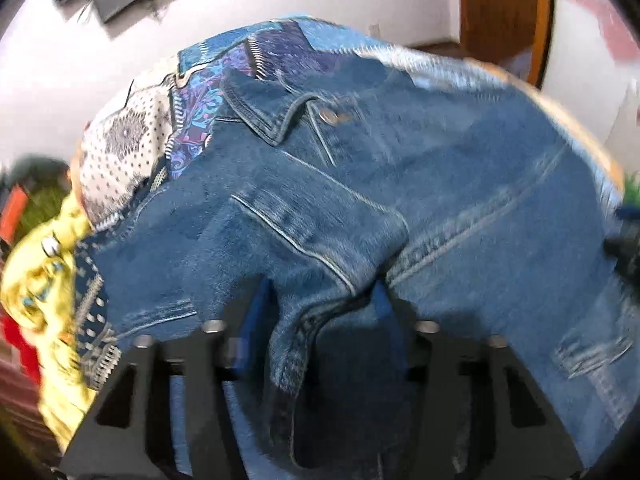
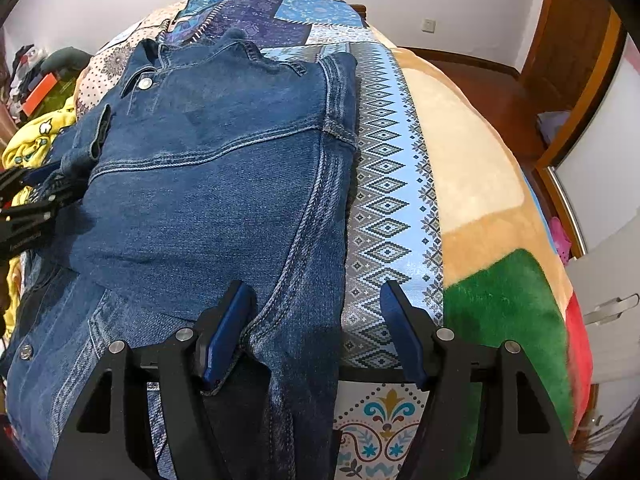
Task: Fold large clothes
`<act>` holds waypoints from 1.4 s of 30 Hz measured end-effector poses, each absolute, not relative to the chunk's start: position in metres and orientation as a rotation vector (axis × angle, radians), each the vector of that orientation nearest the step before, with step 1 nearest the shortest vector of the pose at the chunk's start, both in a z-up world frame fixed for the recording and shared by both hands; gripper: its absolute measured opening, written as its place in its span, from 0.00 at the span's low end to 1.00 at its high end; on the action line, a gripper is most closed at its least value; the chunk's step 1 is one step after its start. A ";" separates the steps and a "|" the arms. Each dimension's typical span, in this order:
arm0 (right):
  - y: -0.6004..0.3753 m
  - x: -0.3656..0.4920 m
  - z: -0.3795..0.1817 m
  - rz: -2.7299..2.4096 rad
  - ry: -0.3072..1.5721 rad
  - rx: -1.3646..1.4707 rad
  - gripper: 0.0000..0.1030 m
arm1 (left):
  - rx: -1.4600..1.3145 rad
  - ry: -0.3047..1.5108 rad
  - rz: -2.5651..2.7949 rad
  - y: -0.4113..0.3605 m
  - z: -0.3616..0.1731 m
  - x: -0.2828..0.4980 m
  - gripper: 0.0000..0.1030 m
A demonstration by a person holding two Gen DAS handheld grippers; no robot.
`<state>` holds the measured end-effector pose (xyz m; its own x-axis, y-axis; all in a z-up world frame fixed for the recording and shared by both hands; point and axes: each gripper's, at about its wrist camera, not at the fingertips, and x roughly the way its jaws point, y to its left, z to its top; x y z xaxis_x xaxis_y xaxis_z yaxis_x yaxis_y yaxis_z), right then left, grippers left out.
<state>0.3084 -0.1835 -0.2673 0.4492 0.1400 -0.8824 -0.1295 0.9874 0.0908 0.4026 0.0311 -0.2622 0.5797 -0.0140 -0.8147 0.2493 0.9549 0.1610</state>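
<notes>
A blue denim jacket point(image 2: 208, 168) lies spread on a patchwork bedspread point(image 2: 384, 184), collar at the far end and one sleeve folded across its chest. In the left wrist view my left gripper point(image 1: 322, 296) is down on the jacket point(image 1: 400, 168). A bunched fold of denim fills the gap between its blue pads, which look pressed on it. My right gripper point(image 2: 315, 286) stands open at the near right edge of the jacket. Its left finger point(image 2: 224, 332) is over the denim and its right finger point(image 2: 404, 332) over the bedspread. My left gripper point(image 2: 24, 208) also shows at the jacket's left side.
A yellow printed garment point(image 1: 44, 280) is heaped at the bed's left edge. A tan, green and red fleece blanket point(image 2: 492, 248) covers the bed's right side. Beyond it are a wooden floor, a wooden door frame point(image 2: 576, 64) and white cabinets point(image 2: 608, 280).
</notes>
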 end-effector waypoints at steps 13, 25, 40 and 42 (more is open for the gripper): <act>-0.180 0.309 -0.268 0.154 1.089 -0.006 0.64 | -0.231 0.915 -0.015 0.193 -0.242 0.358 0.19; -0.182 0.309 -0.264 0.107 1.133 -0.010 0.77 | -0.203 1.094 0.083 0.213 -0.292 0.311 0.51; -0.204 0.227 -0.182 0.158 0.997 0.053 0.79 | -0.229 0.952 0.100 0.237 -0.212 0.222 0.73; -0.204 0.216 -0.180 0.169 0.987 0.066 0.79 | -0.239 0.942 0.093 0.237 -0.210 0.207 0.75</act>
<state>0.2156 -0.2042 -0.1804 0.5391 0.1718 -0.8246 -0.1122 0.9849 0.1319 0.2074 0.2368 -0.2096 0.5868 -0.0251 -0.8093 -0.1828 0.9696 -0.1627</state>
